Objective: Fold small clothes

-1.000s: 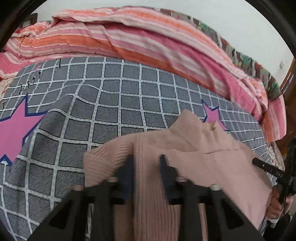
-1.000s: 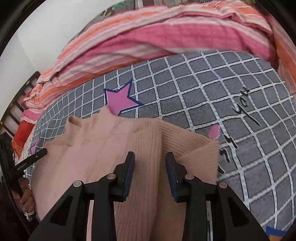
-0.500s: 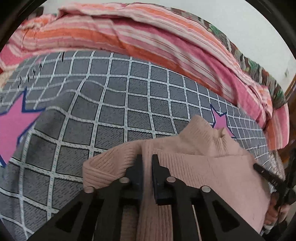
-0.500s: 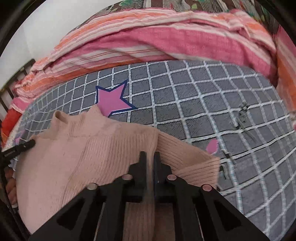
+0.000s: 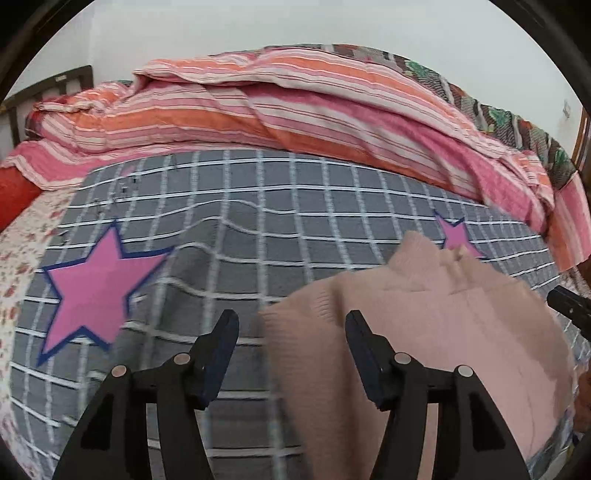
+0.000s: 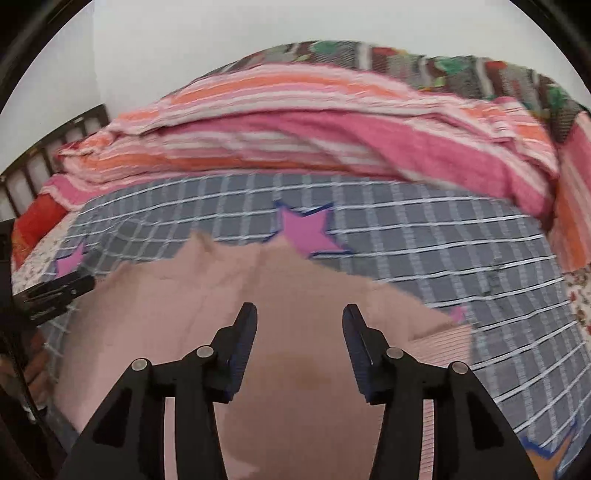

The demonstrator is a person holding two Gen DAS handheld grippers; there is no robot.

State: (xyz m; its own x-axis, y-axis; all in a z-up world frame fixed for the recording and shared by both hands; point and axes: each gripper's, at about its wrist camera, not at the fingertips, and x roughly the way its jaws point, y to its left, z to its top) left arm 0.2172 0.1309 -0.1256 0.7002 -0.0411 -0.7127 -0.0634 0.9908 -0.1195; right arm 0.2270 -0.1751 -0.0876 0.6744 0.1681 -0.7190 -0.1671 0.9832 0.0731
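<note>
A home bedroom here: a bed under a grey checked sheet (image 5: 229,206) with pink stars, a striped pink-and-orange quilt (image 5: 295,110) bunched across the top, dark wooden headboard (image 6: 40,158) at far left, plain white wall (image 6: 221,37) above.

I see a grey sheet (image 5: 258,229) with a white grid spread over the bed, printed with pink stars (image 5: 92,291) edged in dark blue; one star (image 6: 306,232) sits near the middle of the right view. Behind the sheet lies a bunched quilt (image 5: 295,110) striped in pink, orange and white. Past it I can make out a dark patterned blanket (image 6: 424,66) against the white wall (image 5: 258,26). A floral cloth (image 5: 18,258) shows at the sheet's left edge, and a dark slatted headboard (image 6: 44,155) stands at far left.
</note>
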